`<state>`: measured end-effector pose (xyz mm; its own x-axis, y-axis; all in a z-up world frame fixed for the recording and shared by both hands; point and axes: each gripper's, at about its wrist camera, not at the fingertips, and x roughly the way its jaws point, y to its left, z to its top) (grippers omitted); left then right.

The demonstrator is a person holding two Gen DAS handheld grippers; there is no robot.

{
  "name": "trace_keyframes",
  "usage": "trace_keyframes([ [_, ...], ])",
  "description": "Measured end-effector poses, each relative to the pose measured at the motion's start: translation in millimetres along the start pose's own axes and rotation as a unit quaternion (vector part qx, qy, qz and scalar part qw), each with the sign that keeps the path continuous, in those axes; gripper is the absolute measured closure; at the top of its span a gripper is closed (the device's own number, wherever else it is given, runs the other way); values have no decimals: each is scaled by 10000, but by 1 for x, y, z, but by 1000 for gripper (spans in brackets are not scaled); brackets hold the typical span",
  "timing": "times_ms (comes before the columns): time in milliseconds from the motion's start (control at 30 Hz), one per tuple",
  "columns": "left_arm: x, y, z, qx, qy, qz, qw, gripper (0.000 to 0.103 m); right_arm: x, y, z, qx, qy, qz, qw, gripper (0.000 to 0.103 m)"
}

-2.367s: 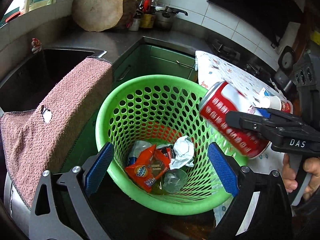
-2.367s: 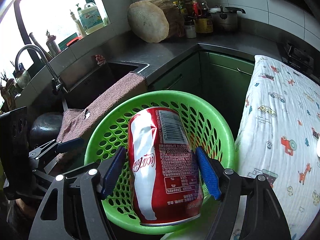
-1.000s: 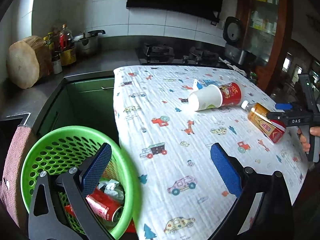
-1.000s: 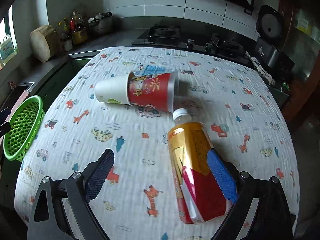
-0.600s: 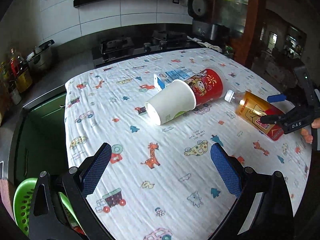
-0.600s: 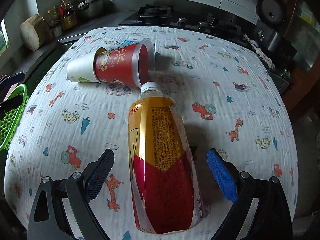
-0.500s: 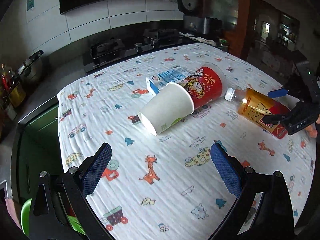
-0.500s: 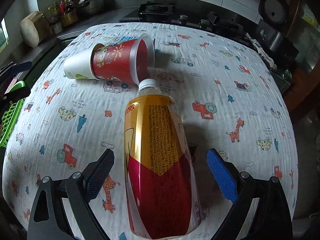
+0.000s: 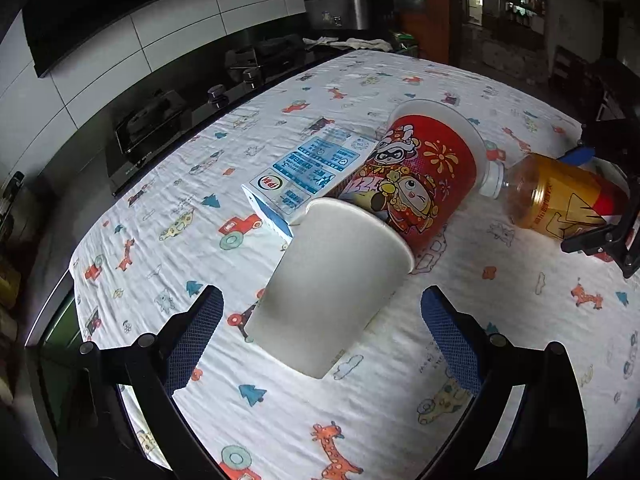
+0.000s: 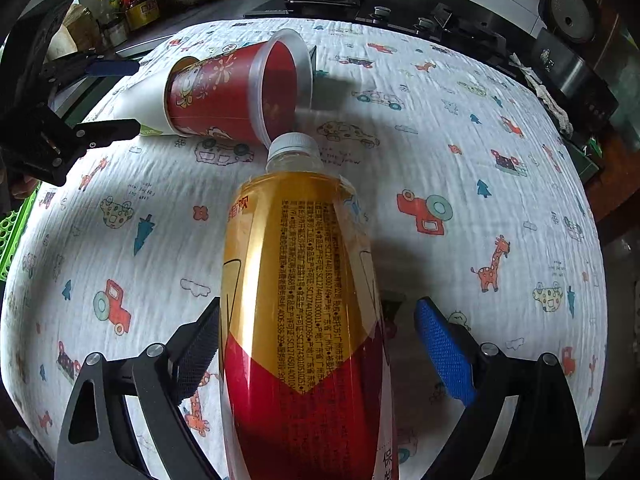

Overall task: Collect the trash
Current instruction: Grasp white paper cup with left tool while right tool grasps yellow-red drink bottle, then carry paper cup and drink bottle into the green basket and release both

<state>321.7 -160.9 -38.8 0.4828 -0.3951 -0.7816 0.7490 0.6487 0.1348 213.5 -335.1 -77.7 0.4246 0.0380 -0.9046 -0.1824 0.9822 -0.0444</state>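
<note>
The green basket has been left behind; the left gripper (image 9: 320, 336), jaws spread, is now brought over the white cup (image 9: 332, 284) at frame centre. The right gripper (image 10: 316, 354), also spread, straddles the bottle (image 10: 300, 300), ungripped.

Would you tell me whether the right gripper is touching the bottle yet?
Cannot tell. In the right wrist view the open right gripper straddles the bottle; one side shows a gap, the other is hidden.

Crinkled cloth, paper cups, glossy plastic bottle

Printed tablecloth (image 9: 400, 400) looking matt and rough; white cup (image 9: 332, 292) showing matt paper; red cup (image 10: 224, 92) shining slightly; bottle (image 10: 300, 300) wearing glossy plastic wrap; carton (image 9: 304, 172) looking smooth; blue pads (image 10: 444, 356) showing knurled texture
</note>
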Motion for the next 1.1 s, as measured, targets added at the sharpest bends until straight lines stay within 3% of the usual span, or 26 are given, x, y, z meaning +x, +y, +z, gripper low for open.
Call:
trace_keyframes([
  [200, 17, 0, 7, 247, 152, -280, 9992, 5, 6, 0, 3, -90, 94, 29, 9999, 18],
  [433, 30, -5, 8, 439, 291, -363, 9980, 7, 10, 1, 5, -156, 167, 54, 9997, 24],
  [500, 33, -5, 9, 447, 352, -424, 9975, 18, 10, 1, 5, -152, 185, 121, 9996, 28],
  [700, 31, 0, 5, 367, 341, -386, 9980, 28, 8, 7, 4, -181, 192, 189, 9995, 40],
  [900, 22, 0, -3, 127, 337, -257, 9990, 36, 3, 9, -2, -27, 100, 148, 9998, 40],
  [1100, 6, -1, -20, -182, 334, -121, 9992, 39, -14, 18, -12, 12, -35, 147, 9999, 40],
])
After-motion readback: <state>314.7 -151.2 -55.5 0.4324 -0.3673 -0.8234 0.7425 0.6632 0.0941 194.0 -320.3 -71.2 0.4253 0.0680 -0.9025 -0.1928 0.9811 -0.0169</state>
